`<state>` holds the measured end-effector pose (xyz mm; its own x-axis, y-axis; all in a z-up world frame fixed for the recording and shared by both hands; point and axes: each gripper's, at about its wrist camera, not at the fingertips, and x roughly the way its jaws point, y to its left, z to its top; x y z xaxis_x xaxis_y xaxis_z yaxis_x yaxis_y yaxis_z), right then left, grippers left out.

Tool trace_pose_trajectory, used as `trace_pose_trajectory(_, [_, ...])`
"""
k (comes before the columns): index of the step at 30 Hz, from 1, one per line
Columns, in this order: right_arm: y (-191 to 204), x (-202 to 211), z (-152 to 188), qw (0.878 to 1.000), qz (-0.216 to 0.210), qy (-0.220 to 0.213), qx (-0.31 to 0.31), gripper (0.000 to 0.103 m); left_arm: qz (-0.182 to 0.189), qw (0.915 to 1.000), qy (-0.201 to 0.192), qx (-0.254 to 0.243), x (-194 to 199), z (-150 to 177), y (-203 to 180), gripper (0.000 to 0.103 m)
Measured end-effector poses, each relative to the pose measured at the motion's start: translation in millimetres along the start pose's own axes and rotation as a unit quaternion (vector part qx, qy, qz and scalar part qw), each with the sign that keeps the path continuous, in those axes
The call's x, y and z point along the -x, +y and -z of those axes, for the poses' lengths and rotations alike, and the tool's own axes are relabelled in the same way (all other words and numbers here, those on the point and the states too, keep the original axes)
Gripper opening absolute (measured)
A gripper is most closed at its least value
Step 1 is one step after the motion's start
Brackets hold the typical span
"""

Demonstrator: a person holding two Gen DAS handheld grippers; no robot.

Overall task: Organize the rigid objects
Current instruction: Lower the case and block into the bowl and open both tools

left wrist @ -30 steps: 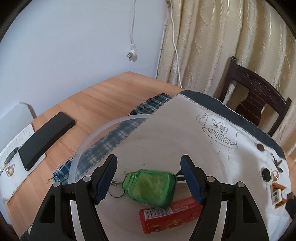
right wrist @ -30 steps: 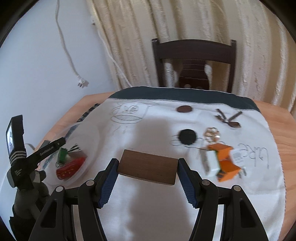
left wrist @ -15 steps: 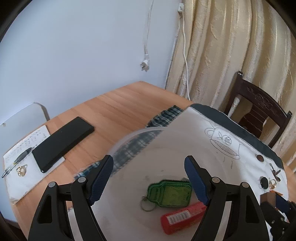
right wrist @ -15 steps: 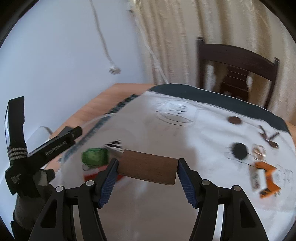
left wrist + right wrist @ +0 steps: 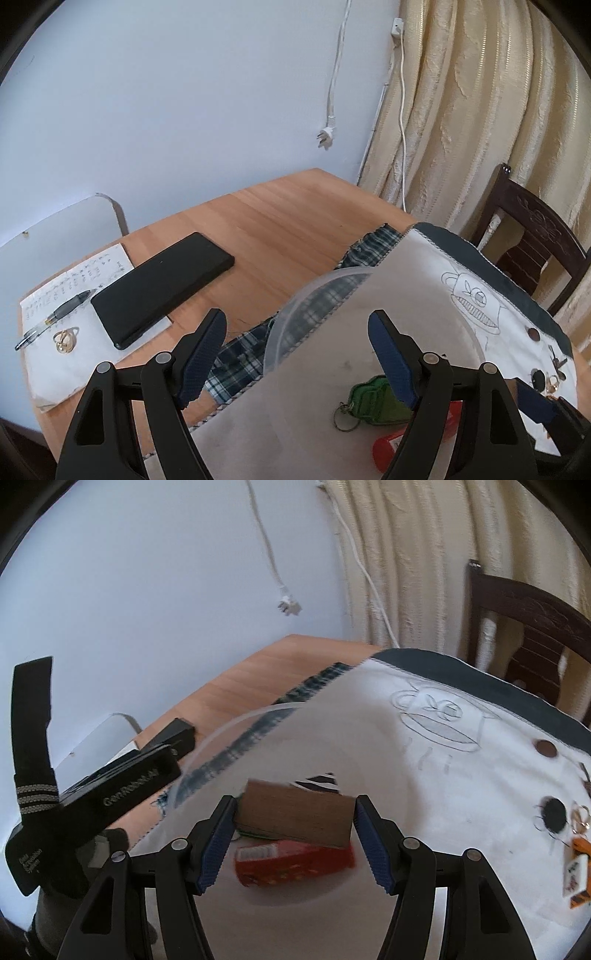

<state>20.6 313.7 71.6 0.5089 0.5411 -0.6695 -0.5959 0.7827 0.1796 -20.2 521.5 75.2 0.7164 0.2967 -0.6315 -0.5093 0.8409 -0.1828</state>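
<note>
Right claw (image 5: 293, 836) grips brown card (image 5: 295, 818) above bowl (image 5: 229, 727) — left claw (image 5: 297, 356) wide, empty.

From my remote seat I see a translucent plastic bowl (image 5: 291, 325) on white woven cloth (image 5: 424, 280), a matt wood-grained card (image 5: 295, 818) (edges blurred), a glossy red packet (image 5: 295, 860) and a smooth varnished wooden table (image 5: 277, 229).

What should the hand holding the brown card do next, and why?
Probably open and let go. The right gripper holds the brown card over the clear bowl, just above the red box already inside. The left gripper is open and off to the side, so nothing seems in the way.
</note>
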Motion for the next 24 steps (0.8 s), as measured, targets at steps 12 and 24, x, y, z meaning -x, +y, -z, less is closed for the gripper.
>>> trace_pose_trajectory(12, [-24.8,5.5,8.0,0.999,0.026,-0.003,-0.022,0.089,0.005,0.9999,0.013,0.002,-6.8,1.4,2.0,0.082])
trace_pose_trajectory(24, [-41.0,14.9,23.5,0.998,0.051,0.006,-0.035,0.089,0.013,0.9997,0.014,-0.012,-2.9,3.2,-10.7,0.082])
